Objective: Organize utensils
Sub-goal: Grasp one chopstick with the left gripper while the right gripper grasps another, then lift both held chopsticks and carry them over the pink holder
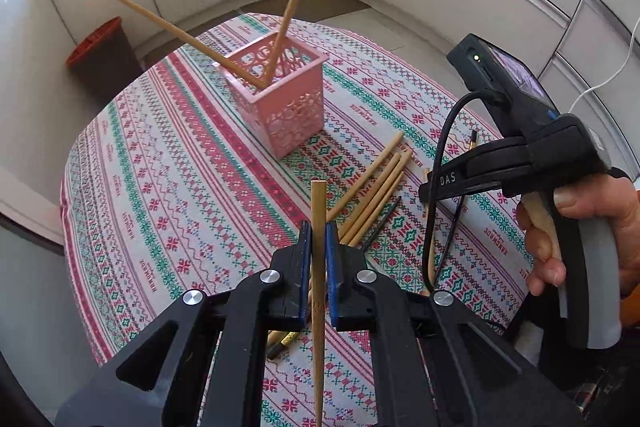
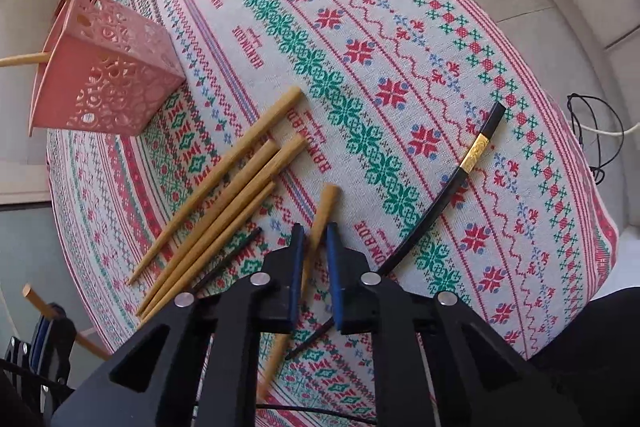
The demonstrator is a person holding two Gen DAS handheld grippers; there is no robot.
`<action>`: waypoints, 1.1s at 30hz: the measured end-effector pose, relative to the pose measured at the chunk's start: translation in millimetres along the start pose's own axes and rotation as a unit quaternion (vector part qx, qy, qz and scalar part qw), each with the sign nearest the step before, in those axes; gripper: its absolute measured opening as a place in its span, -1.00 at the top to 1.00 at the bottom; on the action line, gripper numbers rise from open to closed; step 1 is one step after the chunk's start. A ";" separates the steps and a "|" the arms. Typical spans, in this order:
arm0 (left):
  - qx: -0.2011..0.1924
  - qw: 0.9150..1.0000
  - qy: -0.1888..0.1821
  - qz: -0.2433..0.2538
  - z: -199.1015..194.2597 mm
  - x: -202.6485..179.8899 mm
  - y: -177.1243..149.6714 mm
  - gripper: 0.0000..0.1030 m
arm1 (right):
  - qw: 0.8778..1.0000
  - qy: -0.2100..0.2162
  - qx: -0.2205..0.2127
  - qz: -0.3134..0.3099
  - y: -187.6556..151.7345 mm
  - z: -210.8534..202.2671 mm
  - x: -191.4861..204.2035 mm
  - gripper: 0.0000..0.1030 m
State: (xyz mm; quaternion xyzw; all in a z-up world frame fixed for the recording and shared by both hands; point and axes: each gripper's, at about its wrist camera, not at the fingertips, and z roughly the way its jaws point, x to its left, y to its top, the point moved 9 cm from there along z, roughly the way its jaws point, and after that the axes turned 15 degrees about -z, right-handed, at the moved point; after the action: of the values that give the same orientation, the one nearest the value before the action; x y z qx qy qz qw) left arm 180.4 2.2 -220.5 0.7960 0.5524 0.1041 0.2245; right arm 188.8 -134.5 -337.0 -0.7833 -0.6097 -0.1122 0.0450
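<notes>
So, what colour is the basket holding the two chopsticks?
Pink basket, clearest in the left wrist view.

A round table [image 2: 420, 39] draped in a cross-stitch-patterned cloth of red, green and blue bands carries the utensils. A pink perforated holder [image 2: 108, 75] stands on the cloth at about ten o'clock in the right wrist view. Just beside it, toward the centre, four bamboo chopsticks [image 2: 224, 195] lie side by side, their thick ends pointing to one o'clock. A thin black chopstick [image 2: 232, 255] lies along their lower edge. Well apart at three o'clock, a black chopstick with a gold band [image 2: 460, 179] rests alone on the cloth, slanting from one o'clock to seven.
</notes>
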 end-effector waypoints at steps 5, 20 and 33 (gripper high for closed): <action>-0.017 1.000 -0.004 -0.009 -11.9 1.5 2.2 0.87 | 0.999 0.014 -0.044 0.011 5.8 -17.0 -11.6 0.84; -0.103 0.990 -0.079 -0.053 -85.9 -23.7 24.8 0.87 | 0.963 0.033 -0.248 -0.100 -11.3 -181.9 25.3 0.85; -0.231 0.956 -0.100 -0.148 -161.5 -11.0 141.6 0.87 | 0.915 0.065 -0.385 -0.104 39.2 -339.1 23.9 0.85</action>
State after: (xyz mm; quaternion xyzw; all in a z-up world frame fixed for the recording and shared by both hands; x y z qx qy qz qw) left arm 227.4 -9.8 -10.9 0.6379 0.5999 0.1144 0.4692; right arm 191.2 -192.1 0.3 -0.6631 -0.5930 -0.3931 -0.2326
